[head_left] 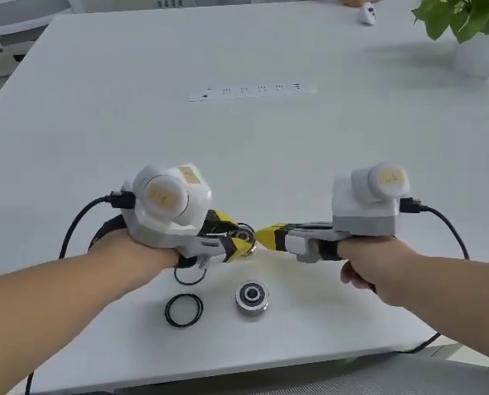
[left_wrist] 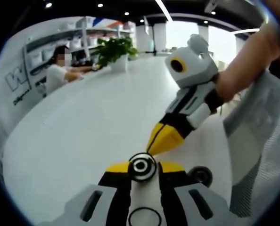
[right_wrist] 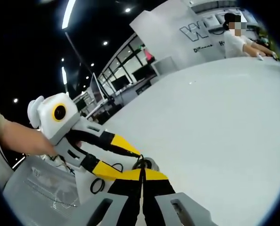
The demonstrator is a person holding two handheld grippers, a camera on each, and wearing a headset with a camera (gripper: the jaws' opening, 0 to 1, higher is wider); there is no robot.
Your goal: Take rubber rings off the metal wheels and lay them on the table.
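Note:
My left gripper (head_left: 236, 239) is shut on a small metal wheel (head_left: 244, 239) just above the white table (head_left: 310, 148). In the left gripper view the wheel (left_wrist: 142, 167) sits between the yellow jaws, with a black rubber ring around its rim. My right gripper (head_left: 266, 237) comes in from the right, its tips (left_wrist: 151, 149) pinched shut on the ring at the wheel's edge. A second wheel (head_left: 252, 296) lies on the table below the grippers. Two loose black rings (head_left: 183, 310) (head_left: 190, 277) lie left of it.
A white power strip (head_left: 249, 89) lies flat at mid-table. A potted plant (head_left: 467, 25) stands at the far right corner. The table's front edge (head_left: 253, 370) runs close below the loose ring and wheel. A person (left_wrist: 60, 70) sits at the far side.

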